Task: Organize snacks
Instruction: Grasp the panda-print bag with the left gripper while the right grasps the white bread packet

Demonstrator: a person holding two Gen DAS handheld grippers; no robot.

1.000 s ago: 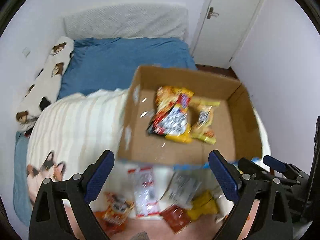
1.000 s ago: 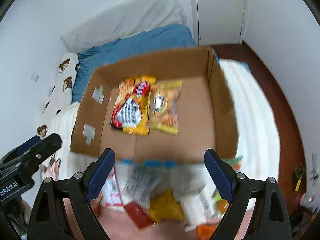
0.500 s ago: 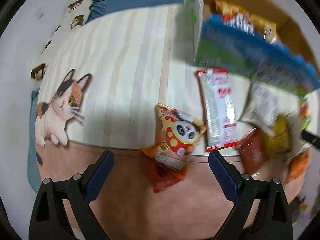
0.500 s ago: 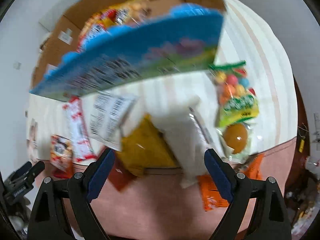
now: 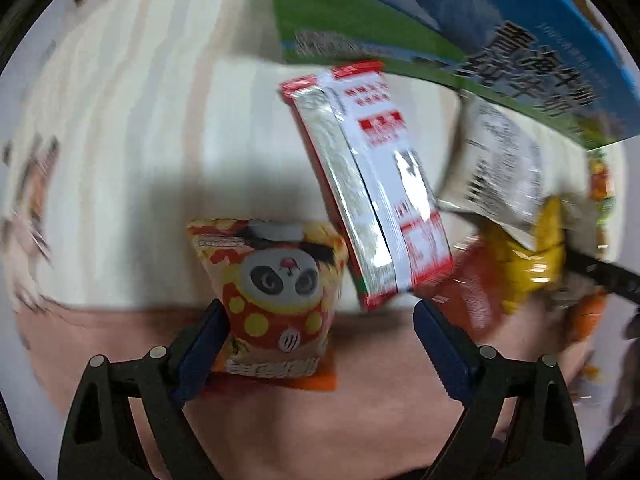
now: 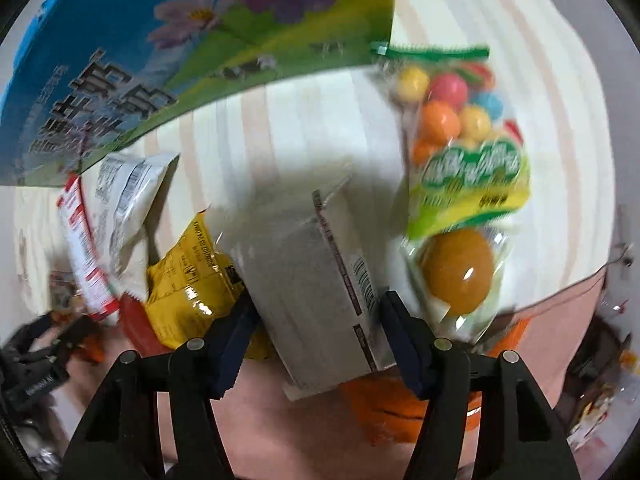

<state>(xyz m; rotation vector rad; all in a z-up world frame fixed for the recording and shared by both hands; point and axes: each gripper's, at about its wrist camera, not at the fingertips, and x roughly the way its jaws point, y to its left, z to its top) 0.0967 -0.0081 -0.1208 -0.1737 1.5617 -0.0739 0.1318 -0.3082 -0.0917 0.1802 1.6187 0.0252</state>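
My left gripper [image 5: 318,312] points down over a panda snack packet [image 5: 280,292]. Its jaws are closing slightly but stand wide. The left pad is at the packet's edge and the right pad is well clear. My right gripper [image 6: 318,298] points down over a silver-grey packet [image 6: 316,280]. Its jaws are closing with the packet between them, and the pads come up to its two long edges with no squeeze showing. The printed blue-green wall of the cardboard box [image 5: 440,20] [image 6: 160,60] fills the top of both views.
Loose snacks lie on the striped blanket [image 5: 140,120]. They include a red-white packet [image 5: 376,184], a white barcode packet [image 5: 500,168], a yellow packet [image 6: 188,276], a green candy-ball bag [image 6: 460,128], an orange jelly cup [image 6: 456,268] and an orange packet [image 6: 400,404]. Its pink border [image 5: 120,344] runs below.
Both grippers have dropped from above the box to just over the snack pile. The right jaws have narrowed around the silver-grey packet. The left jaws now straddle the panda packet.
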